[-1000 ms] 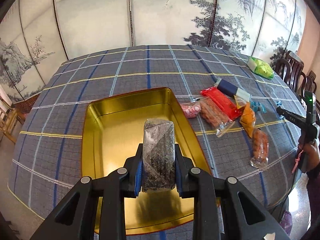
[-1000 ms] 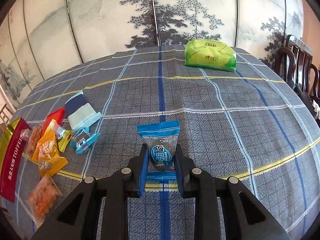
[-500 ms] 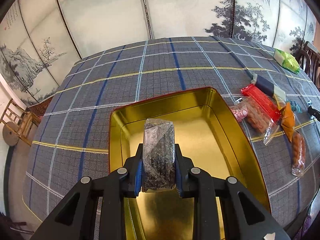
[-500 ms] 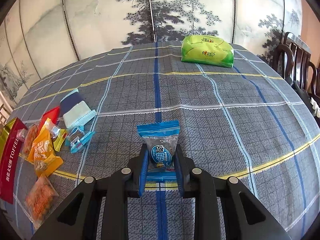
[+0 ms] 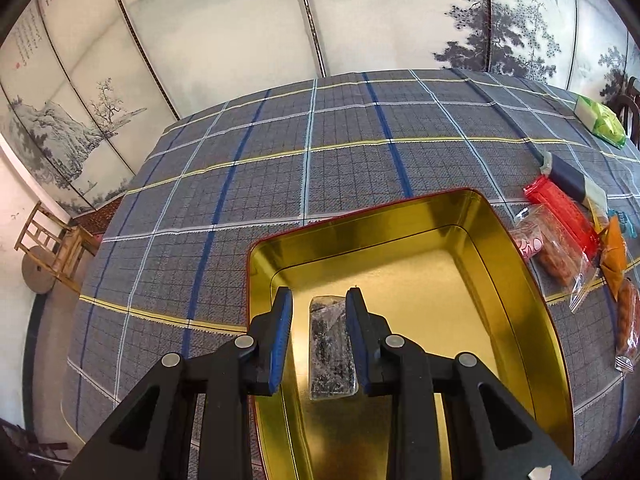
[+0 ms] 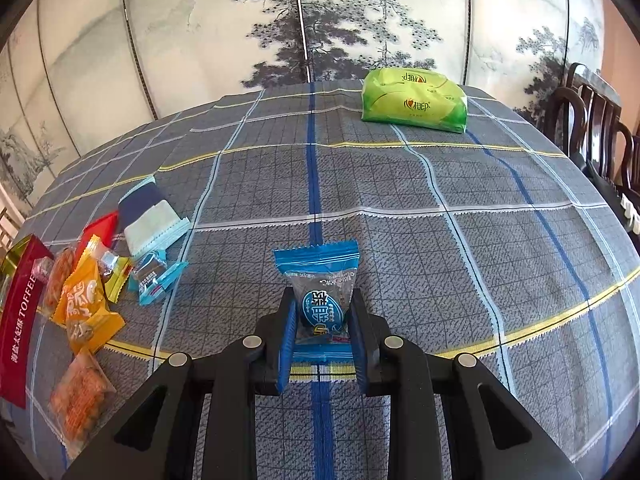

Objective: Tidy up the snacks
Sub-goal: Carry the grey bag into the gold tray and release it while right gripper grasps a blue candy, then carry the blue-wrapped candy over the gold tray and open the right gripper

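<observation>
In the left wrist view my left gripper [image 5: 319, 302] is open above the gold tin [image 5: 516, 264]. The clear packet of dark snack [image 5: 330, 350] lies on the tin's floor between the fingers, free of them. In the right wrist view my right gripper [image 6: 321, 300] is shut on a blue wrapped candy [image 6: 320, 292] and holds it above the checked tablecloth. Loose snack packets lie right of the tin in the left wrist view [image 5: 560, 240] and at the left in the right wrist view [image 6: 88, 304].
A green tissue pack [image 6: 414, 100] lies at the table's far side. The tin's red side [image 6: 18, 320] shows at the left edge. Dark wooden chairs [image 6: 592, 120] stand at the right. A painted folding screen [image 5: 320, 20] stands behind the table.
My left gripper has opened and dropped the dark snack packet into the tin, and it has shifted left. My right gripper still holds the blue candy, nearly unmoved.
</observation>
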### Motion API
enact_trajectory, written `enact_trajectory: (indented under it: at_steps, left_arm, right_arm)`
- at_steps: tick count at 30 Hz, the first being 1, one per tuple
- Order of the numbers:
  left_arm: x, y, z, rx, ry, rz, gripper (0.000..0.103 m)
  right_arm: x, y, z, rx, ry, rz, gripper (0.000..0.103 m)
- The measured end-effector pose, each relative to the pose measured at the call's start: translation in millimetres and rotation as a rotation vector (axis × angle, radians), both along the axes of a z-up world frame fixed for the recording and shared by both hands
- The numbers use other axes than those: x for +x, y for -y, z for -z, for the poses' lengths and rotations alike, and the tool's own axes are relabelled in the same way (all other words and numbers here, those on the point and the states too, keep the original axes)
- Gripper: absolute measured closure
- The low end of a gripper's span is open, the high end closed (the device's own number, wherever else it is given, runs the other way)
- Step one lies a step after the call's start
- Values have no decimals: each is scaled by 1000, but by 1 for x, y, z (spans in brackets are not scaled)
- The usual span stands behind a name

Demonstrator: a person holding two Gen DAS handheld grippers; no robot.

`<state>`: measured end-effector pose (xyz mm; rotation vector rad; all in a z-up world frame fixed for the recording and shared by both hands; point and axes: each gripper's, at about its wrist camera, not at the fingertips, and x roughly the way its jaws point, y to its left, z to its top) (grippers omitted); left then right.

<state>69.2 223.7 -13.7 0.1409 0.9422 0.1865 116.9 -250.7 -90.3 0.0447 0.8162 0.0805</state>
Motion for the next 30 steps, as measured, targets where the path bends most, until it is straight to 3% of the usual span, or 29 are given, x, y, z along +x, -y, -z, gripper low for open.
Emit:
enact_trajectory:
  at_steps: [2,4,7,10,15,22,26,30]
  left_arm:
    - [-7,-1,-7,-18,24,-9,63]
    - [-20,-5,-18,-41,79,-38,36]
    - [-49,-12,-35,-53,172,-101,29]
    - [-77,-21,-43,-80,207,-158,22]
    - [-114,-32,-38,-146,214,-218,22]
    - [-139,-25,-27,-170,189,-218,22]
    - [-147,-20,-22,-145,164,-182,22]
    - [-156,-22,-22,-156,175,-156,22]
  right_arm:
    - [0,1,1,1,0,0,77]
    - [0,1,1,1,0,0,77]
    - [-1,1,2,6,5,-3,77]
    - [-9,-1,-1,12,30,2,77]
    - [-36,-42,-30,107,84,-99,77]
    - [-60,-185,-80,192,97,-439,77]
    - [-60,-268,-74,235,20,-595,77]
    - [-55,-333,-56,240,-65,-682,77]
